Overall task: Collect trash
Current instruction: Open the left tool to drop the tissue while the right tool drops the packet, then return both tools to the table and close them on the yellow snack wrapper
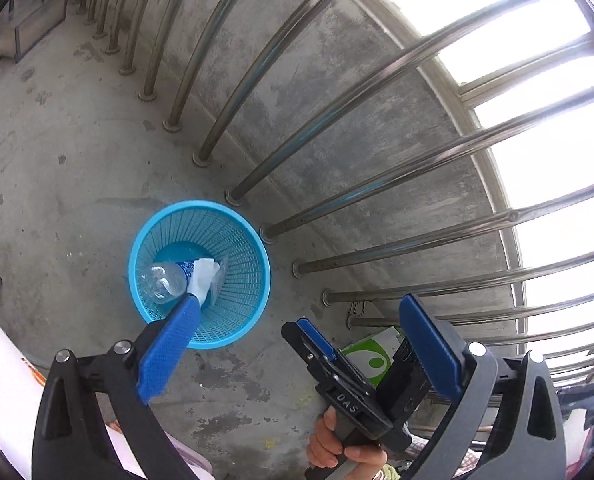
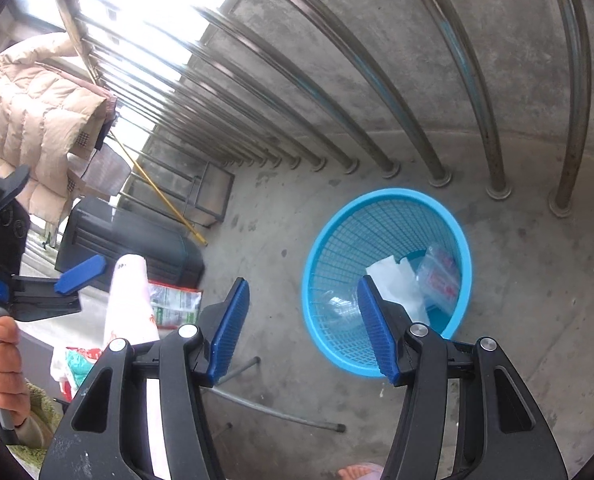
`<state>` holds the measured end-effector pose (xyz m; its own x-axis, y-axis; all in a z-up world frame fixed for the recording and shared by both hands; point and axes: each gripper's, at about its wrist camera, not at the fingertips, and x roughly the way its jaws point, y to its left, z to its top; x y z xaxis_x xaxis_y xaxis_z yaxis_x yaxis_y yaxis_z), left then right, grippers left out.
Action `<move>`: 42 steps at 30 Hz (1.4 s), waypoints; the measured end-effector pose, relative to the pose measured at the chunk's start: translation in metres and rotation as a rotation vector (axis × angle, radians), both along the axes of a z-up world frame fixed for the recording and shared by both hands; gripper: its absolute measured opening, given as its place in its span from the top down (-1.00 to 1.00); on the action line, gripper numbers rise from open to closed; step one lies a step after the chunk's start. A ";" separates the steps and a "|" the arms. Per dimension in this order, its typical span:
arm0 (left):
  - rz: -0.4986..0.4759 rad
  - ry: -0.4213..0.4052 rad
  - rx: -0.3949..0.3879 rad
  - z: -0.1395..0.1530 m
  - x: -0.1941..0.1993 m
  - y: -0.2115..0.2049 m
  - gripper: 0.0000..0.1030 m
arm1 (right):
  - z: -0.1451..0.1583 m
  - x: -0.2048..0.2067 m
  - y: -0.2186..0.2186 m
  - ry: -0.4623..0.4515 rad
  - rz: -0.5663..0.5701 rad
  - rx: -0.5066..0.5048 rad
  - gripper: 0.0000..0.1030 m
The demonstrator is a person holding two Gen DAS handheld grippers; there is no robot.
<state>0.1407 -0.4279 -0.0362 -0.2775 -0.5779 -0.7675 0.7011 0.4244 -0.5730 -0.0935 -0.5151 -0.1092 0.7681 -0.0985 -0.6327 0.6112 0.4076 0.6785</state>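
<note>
The round blue plastic mesh basket (image 2: 385, 280) holds a clear crushed bottle (image 1: 165, 282) and white crumpled paper (image 2: 397, 280); the left gripper (image 1: 297, 340) and right gripper (image 2: 303, 320) are both released.

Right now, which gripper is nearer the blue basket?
Probably right. The right gripper hangs open just above the basket's rim. The left gripper, also open, sits higher and to the side.
</note>
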 end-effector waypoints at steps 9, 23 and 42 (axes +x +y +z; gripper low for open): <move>0.135 -0.285 -0.117 0.105 0.003 0.164 -0.89 | 0.064 0.017 0.036 -0.053 0.113 -0.201 -0.08; 0.722 -0.523 -0.061 0.104 -0.045 0.485 -0.89 | 0.124 0.093 0.165 -0.229 0.631 -0.157 -0.10; 0.854 -0.366 -0.086 -0.001 -0.082 0.573 -0.33 | 0.100 0.104 0.352 0.097 1.070 -0.037 0.35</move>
<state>0.0585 0.1452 -0.0375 0.5183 -0.5333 -0.6686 0.3137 0.8458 -0.4315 0.0102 -0.1630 -0.0093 0.4137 0.5748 -0.7060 -0.0247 0.7823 0.6224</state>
